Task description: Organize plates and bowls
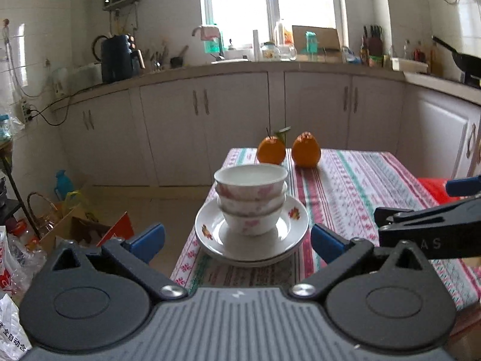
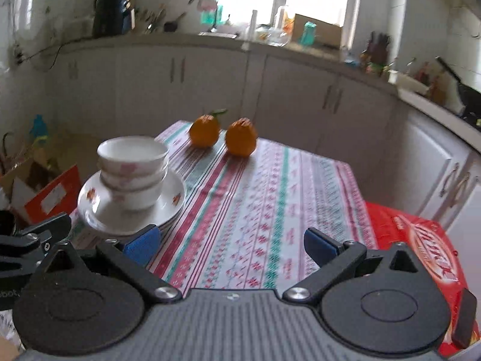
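Observation:
Three white bowls with pink flowers (image 1: 251, 198) (image 2: 133, 171) stand nested on a stack of white plates (image 1: 288, 228) (image 2: 171, 207) near the left edge of the table. My left gripper (image 1: 237, 240) is open just in front of the plates, its blue pads wide apart and empty. My right gripper (image 2: 231, 245) is also open and empty, hanging over the striped tablecloth (image 2: 270, 195) to the right of the stack. In the left wrist view the right gripper (image 1: 427, 219) comes in from the right edge.
Two oranges (image 1: 288, 150) (image 2: 224, 134) sit at the far end of the table. A red package (image 2: 421, 246) lies at the table's right side. Boxes and bags (image 1: 75, 228) crowd the floor to the left. White cabinets (image 1: 315, 114) and a cluttered counter stand behind.

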Available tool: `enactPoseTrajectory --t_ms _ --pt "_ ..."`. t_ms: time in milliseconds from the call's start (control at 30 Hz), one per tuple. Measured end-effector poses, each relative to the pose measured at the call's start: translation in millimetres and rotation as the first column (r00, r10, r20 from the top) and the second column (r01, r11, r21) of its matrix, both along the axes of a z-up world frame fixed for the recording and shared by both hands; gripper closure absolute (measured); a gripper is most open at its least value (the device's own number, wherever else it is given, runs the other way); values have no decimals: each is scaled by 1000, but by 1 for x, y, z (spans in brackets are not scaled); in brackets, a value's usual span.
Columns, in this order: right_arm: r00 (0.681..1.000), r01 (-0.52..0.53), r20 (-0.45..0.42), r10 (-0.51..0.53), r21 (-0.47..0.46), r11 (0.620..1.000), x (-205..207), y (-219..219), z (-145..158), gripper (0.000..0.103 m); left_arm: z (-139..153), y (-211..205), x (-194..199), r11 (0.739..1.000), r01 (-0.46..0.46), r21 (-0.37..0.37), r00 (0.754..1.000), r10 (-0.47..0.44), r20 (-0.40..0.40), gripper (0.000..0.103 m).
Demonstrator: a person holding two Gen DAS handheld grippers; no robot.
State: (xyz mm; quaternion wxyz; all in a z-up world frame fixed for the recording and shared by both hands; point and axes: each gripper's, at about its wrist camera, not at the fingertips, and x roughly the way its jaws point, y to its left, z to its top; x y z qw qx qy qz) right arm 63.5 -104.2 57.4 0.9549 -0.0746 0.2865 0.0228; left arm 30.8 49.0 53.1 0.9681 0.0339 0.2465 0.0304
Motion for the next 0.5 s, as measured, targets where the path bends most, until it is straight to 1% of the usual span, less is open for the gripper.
enactPoseTrajectory --t_ms 133,500 --pt "999 19 28 -19 11 1000 -7 -2 4 0 3 0 -2 1000 -11 -25 1000 11 4 1" --pt "999 34 29 -35 27 999 -8 -3 2 0 2 -3 -5 999 -28 -18 1000 28 0 1"
